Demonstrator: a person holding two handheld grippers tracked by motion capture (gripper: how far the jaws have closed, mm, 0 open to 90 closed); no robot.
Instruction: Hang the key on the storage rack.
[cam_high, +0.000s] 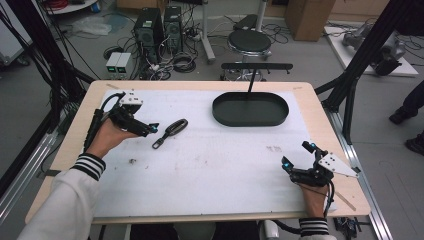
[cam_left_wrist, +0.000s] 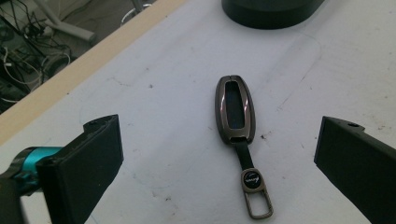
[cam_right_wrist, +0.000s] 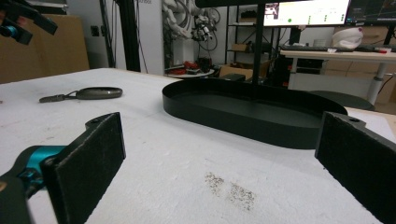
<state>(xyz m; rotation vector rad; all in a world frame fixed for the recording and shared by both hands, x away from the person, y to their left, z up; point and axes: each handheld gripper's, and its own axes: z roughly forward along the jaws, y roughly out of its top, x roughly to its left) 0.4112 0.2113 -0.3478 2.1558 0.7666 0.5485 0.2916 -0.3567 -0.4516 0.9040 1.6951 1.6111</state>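
Observation:
A dark key fob (cam_high: 174, 128) with a short strap and metal ring lies on the white table mat (cam_high: 210, 165), left of centre. My left gripper (cam_high: 149, 128) hovers just left of it. In the left gripper view the fob (cam_left_wrist: 235, 109) lies between and ahead of the open jaws of the left gripper (cam_left_wrist: 219, 137), untouched. A black oval tray (cam_high: 250, 109) sits empty at the back right. My right gripper (cam_high: 297, 154) is open near the front right, holding nothing. The right gripper (cam_right_wrist: 219, 135) faces the tray (cam_right_wrist: 252, 112), with the fob (cam_right_wrist: 95, 93) farther off.
The table's wooden edge (cam_high: 200, 85) frames the mat. Dirt specks (cam_right_wrist: 229, 189) mark the mat in front of the right gripper. A black stand post (cam_high: 252, 80) rises behind the tray. Computers, cables and a stool (cam_high: 249, 41) are on the floor beyond the table.

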